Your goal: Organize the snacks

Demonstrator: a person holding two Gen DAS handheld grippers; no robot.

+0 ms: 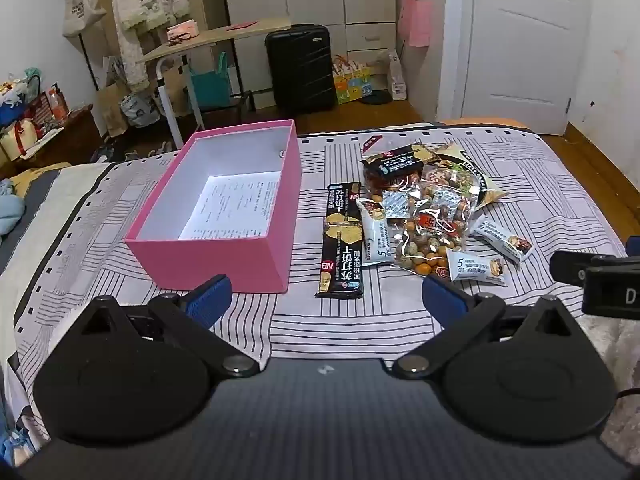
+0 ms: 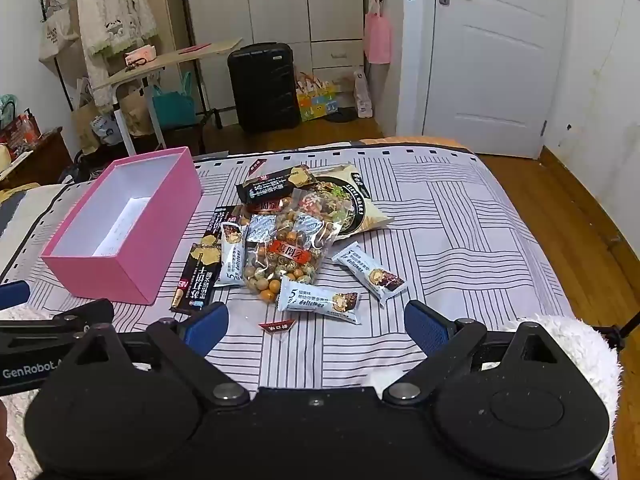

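Beside the matt pink cardboard box (image 1: 224, 216) with its printed paper sheet (image 1: 236, 210), glossy plastic snack wrappers (image 2: 288, 248) lie on the striped cloth bedsheet (image 1: 540, 184); wooden floor (image 2: 580, 216) beyond.

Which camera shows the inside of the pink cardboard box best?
The left wrist view: the pink cardboard box sits nearer and its white floor with a printed sheet shows fully. The right wrist view sees it off to the left, floor mostly hidden by the near wall.
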